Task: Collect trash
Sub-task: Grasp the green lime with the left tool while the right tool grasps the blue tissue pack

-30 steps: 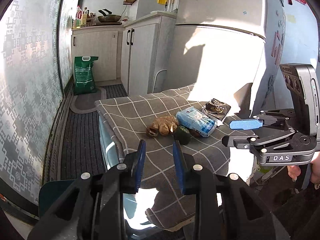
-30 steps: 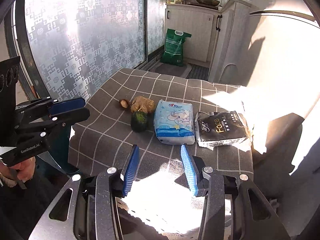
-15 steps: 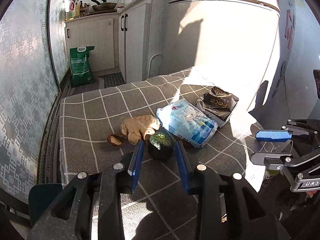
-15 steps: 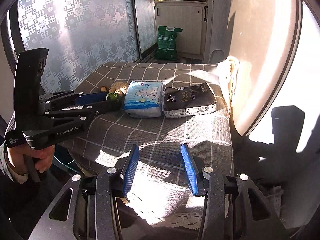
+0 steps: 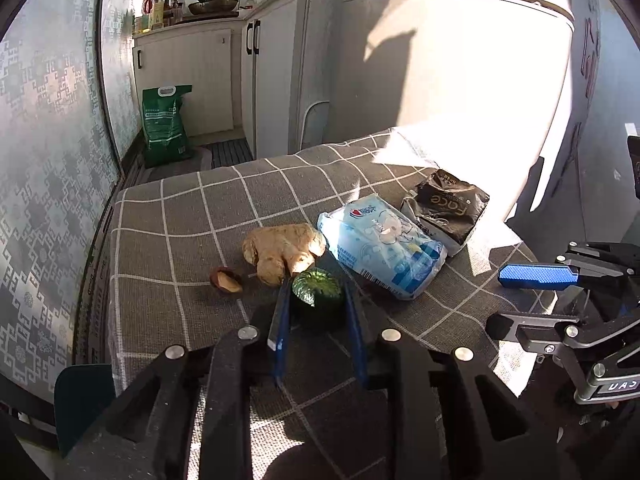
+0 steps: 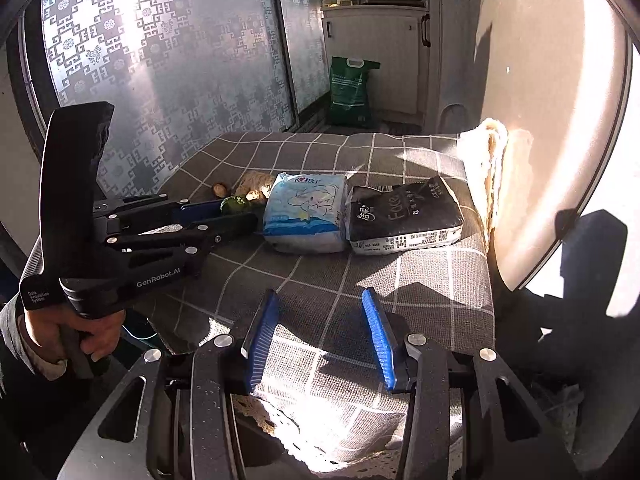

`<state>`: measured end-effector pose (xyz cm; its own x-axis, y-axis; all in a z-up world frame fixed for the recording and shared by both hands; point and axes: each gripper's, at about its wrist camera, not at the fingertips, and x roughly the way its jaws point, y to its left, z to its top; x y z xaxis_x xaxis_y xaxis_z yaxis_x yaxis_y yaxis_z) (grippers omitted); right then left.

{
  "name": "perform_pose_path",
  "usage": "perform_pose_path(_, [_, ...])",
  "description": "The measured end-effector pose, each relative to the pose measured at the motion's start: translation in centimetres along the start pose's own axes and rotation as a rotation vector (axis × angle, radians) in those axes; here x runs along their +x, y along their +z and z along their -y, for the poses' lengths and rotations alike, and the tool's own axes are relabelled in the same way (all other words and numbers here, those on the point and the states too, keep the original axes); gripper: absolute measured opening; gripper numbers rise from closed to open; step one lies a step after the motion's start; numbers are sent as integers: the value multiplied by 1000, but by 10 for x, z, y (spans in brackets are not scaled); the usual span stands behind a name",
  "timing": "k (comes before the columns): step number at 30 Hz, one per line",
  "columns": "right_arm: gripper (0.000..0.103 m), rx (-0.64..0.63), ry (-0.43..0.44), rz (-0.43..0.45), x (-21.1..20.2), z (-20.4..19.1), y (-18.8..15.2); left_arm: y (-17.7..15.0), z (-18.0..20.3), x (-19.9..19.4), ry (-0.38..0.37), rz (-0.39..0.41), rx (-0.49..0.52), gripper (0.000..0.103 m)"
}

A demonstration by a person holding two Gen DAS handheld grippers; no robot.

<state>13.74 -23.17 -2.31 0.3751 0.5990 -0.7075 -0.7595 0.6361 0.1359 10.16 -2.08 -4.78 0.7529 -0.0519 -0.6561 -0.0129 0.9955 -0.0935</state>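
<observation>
Trash: dark green round crumpled wrapper (image 5: 318, 294) on grey checked tablecloth (image 5: 180, 216) | my left gripper (image 5: 318, 312) just closed, clamped on it | right gripper (image 6: 320, 336) jaws apart, holding nothing.

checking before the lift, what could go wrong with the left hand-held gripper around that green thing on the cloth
1. The left hand-held gripper has just been closing on the rounded, shiny green piece; it could squirt out of the pads.
2. The ginger root sits right beside it, so one finger may nudge or drag it.
3. The blue tissue pack lies close on the other side and could get bumped on the lift.
</observation>
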Motion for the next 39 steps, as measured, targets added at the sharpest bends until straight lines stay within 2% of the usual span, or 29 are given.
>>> perform_pose_path(9, [44, -6, 11, -5, 13, -16, 15, -7, -1, -17, -44, 20, -20, 27])
perform_pose_path(14, [56, 11, 12, -15, 27, -17, 22, -10, -3, -25, -49, 23, -10, 27])
perform_pose_path(19, [59, 31, -9, -10, 37, -15, 27, -14, -15, -33, -43, 21, -18, 27])
perform_pose_path(23, [61, 83, 8, -1, 43, -12, 32, -17, -23, -40, -37, 26, -27, 27])
perform_pose_path(27, [68, 78, -43, 21, 45, -16, 40, -22, -24, -46, -41, 25, -8, 27])
perform_pose_path(31, [70, 63, -67, 55, 44, -24, 49, -25, -29, -51, -45, 31, -5, 27])
perform_pose_path(36, [70, 21, -119, 38, 55, -27, 61, -28, -39, -58, -47, 35, -16, 27])
perform_pose_path(39, [70, 9, -123, 25, 64, -25, 65, -30, -44, -62, -50, 37, -21, 27])
